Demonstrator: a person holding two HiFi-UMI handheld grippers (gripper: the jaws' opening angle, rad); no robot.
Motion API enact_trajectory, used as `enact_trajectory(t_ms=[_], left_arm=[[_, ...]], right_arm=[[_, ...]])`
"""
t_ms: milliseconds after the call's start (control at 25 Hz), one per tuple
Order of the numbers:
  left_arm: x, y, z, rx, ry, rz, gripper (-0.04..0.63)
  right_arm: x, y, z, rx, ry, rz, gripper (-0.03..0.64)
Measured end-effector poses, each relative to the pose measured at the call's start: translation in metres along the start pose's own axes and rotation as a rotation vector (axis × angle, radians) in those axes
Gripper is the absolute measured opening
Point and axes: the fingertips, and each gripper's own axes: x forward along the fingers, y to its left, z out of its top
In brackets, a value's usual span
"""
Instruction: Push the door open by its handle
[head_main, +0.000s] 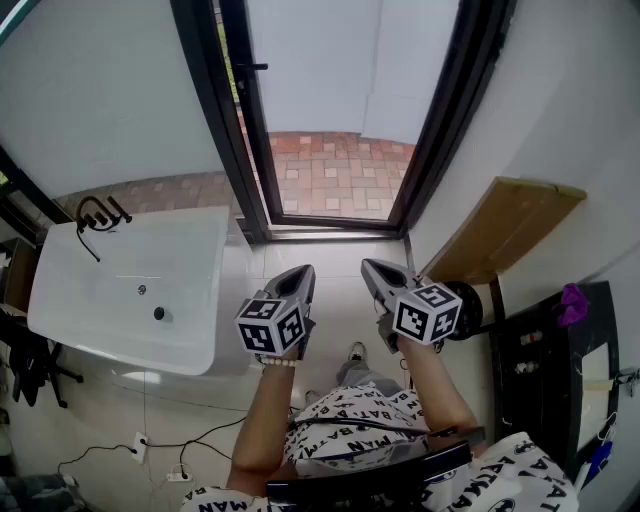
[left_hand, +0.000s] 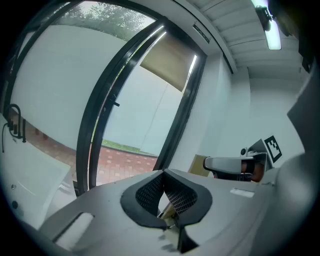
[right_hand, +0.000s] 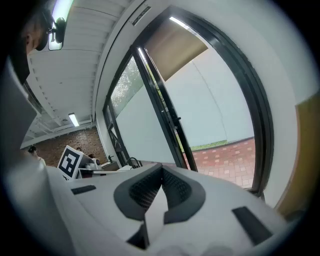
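Door: the door (head_main: 238, 120) is standing swung outward at the left side of the opening, nearly edge-on to me. Brick paving (head_main: 335, 175) is showing through the gap.
Handle: the handle (head_main: 252, 67) is sticking out from the door edge, high up and well apart from both my tools. Nothing is touching it.
Progress: I am judging the push as done, bc the doorway is looking fully open. Perhaps nothing is remaining except lowering my arms.
L tool: the left gripper (head_main: 303, 272) is hovering low in front of my lap, pointing toward the threshold. Its jaws are meeting at the tips w/ nothing between them.
R tool: the right gripper (head_main: 375, 268) is hovering just beside the left one at about the same height. Its jaws are also pressing together and gripping nothing.
Basin: the white basin (head_main: 60, 300) is standing at my left, near the door frame. It is holding nothing I can see, only the drain (head_main: 158, 313) in its bottom. A black tap (head_main: 98, 212) is sitting at its far rim.
Shelf: the black shelf unit (head_main: 560, 400) is standing at my right, w/ a purple item (head_main: 572, 300) lying on top. I am not managing to tell what else it is carrying.
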Motion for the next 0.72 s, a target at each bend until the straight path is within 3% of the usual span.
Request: enact_trajectory(t_ms=[560,720], left_arm=[[0.010,0.012,-0.002,0.000,0.011,0.037,-0.015],[0.026,0.019,0.004,-0.001,0.003,0.056,-0.015]], right_arm=[[0.014,-0.013,0.008,-0.023,-0.022,0.016,0.000],[0.029,-0.032,0.025,-0.061,-0.032,0.034,0.031]])
